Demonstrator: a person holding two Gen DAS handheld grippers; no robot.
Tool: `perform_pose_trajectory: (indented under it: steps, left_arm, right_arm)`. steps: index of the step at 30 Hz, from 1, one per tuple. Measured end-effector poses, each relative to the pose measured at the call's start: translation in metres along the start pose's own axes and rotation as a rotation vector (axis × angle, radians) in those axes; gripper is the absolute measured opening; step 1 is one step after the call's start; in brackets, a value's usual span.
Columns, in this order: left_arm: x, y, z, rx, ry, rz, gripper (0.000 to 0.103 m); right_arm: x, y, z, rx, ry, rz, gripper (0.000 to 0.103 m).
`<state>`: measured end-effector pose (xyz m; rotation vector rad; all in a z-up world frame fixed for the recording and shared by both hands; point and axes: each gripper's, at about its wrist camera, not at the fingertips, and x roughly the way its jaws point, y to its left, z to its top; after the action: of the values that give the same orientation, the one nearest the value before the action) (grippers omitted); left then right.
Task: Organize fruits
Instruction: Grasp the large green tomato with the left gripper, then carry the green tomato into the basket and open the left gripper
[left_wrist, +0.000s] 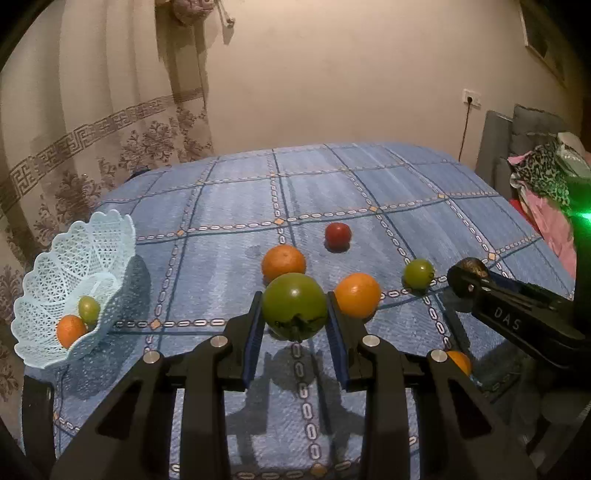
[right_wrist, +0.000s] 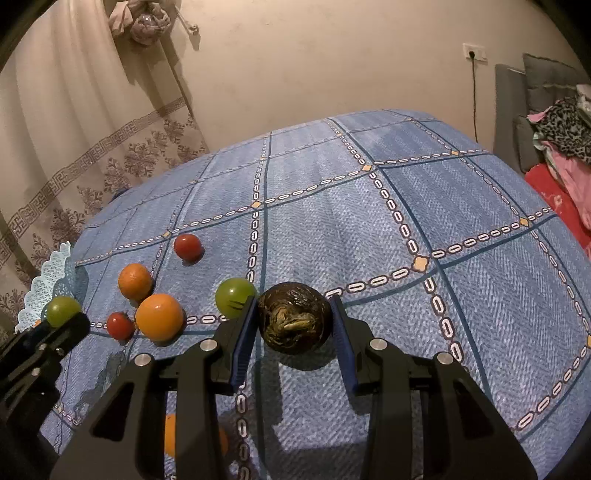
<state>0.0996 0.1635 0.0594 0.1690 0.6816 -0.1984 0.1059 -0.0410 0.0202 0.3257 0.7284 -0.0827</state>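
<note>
An orange (right_wrist: 168, 439) lies half hidden under the right gripper (right_wrist: 294, 325), whose fingers clamp a dark brown fruit (right_wrist: 294, 322) just above the blue checked cloth (right_wrist: 388, 229). The left gripper (left_wrist: 294, 314) pinches a green fruit (left_wrist: 294, 305). "DAS" reads on the other tool's arm. The lace basket (left_wrist: 59, 273), far left, is cut off in the right view.

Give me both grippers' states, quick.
Left gripper: shut on the large green fruit, lifted off the tablecloth.
Right gripper: shut on the dark brown fruit.
</note>
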Motion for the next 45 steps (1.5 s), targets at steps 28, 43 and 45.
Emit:
perform_pose_trajectory:
  steps: [28, 43, 45]
  left_arm:
    - [-0.038, 0.089, 0.004, -0.148, -0.1, 0.154, 0.033]
    - [-0.033, 0.184, -0.006, -0.285, -0.095, 0.294, 0.033]
    - [-0.03, 0.194, -0.009, -0.301, -0.087, 0.298, 0.033]
  right_arm:
    - [-0.006, 0.002, 0.0, -0.004, -0.025, -0.03, 0.039]
    - [-0.026, 0.046, 0.003, -0.075, -0.061, -0.006, 0.039]
    - [-0.028, 0.057, 0.004, -0.094, -0.067, 0.005, 0.039]
